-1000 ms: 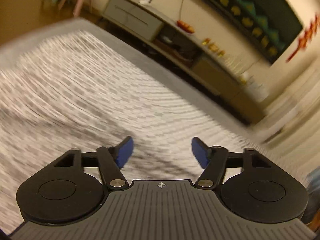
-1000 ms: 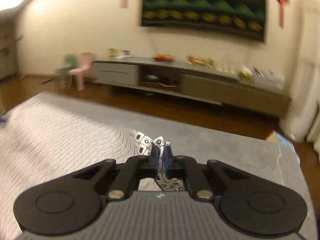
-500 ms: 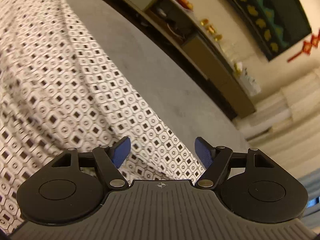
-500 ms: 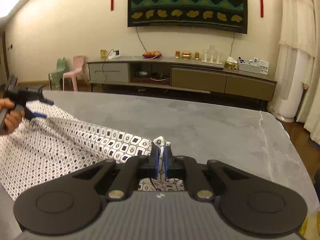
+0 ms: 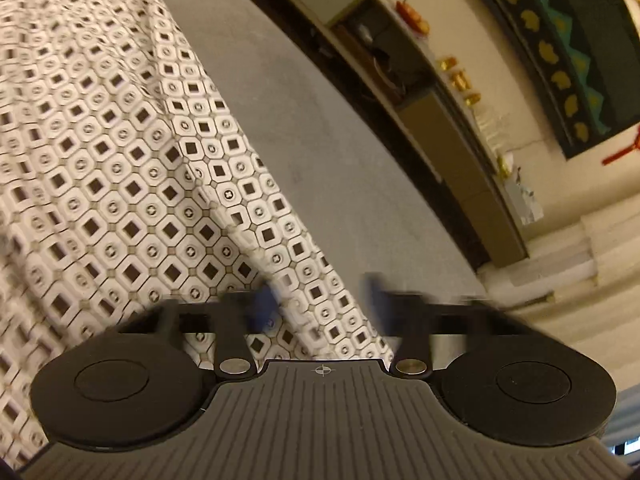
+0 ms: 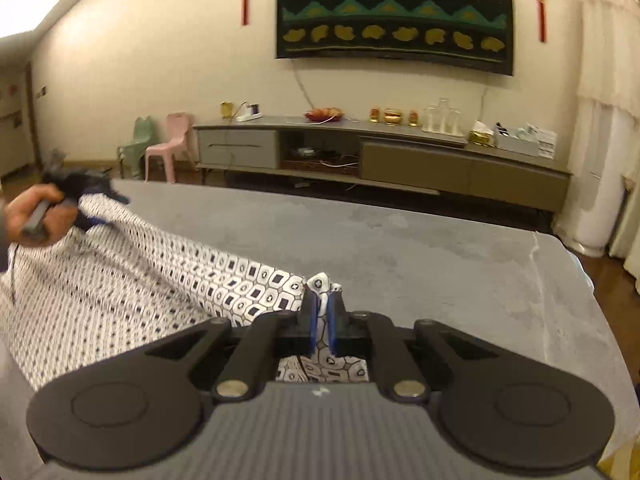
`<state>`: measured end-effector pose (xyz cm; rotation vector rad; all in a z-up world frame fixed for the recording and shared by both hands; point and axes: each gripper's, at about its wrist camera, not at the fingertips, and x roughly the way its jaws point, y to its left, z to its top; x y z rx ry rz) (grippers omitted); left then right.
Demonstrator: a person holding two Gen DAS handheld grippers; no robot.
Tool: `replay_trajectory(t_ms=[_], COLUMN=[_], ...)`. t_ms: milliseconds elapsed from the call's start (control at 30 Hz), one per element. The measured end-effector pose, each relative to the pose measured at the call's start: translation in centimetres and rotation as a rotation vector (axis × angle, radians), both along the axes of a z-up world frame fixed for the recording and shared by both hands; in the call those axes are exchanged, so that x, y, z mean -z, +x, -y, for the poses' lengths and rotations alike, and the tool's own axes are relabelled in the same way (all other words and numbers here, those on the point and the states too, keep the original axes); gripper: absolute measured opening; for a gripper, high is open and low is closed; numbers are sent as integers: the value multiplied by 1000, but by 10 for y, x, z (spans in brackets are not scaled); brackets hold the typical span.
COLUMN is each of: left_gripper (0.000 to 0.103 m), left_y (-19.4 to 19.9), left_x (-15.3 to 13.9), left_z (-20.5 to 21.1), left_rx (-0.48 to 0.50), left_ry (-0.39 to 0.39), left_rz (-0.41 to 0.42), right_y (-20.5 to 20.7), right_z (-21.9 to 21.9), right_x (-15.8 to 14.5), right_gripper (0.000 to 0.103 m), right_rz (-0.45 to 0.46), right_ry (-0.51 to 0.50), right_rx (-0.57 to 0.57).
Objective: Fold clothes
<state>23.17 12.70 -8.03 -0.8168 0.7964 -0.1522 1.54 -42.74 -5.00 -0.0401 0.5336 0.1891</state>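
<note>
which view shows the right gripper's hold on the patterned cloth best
The right wrist view: the right gripper is shut on a pinched edge of the patterned cloth. The left wrist view shows the cloth and the blurred, open left gripper, but not that hold.

**2 wrist cameras, 1 shared table**

The left wrist camera sat close over the patterned garment [image 5: 120, 168], rolled steeply, facing along the grey table [image 5: 320, 152] toward the TV cabinet [image 5: 460, 148]. The right wrist camera looked level across the same table [image 6: 400, 240] at that cabinet [image 6: 440, 160] and the wall hanging [image 6: 394, 12]. Both views shared garment [image 6: 140, 280], table, cabinet and hanging [image 5: 560, 40].
</note>
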Motion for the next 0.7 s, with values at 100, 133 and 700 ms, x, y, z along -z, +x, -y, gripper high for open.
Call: replay_trajectory(t_ms=[100, 133, 700], left_gripper=[0, 0, 0], left_y=[0, 0, -191], left_x=[-11, -14, 12], left_z=[0, -1, -15], left_rx=[13, 17, 192], left_ry=[13, 17, 150], left_rz=[19, 25, 7], right_y=[0, -4, -70], right_z=[-3, -5, -19], right_x=[0, -4, -5], right_gripper=[6, 6, 30], right_rz=[2, 14, -354], right_ry=[-53, -79, -163], right_rx=[-11, -6, 168])
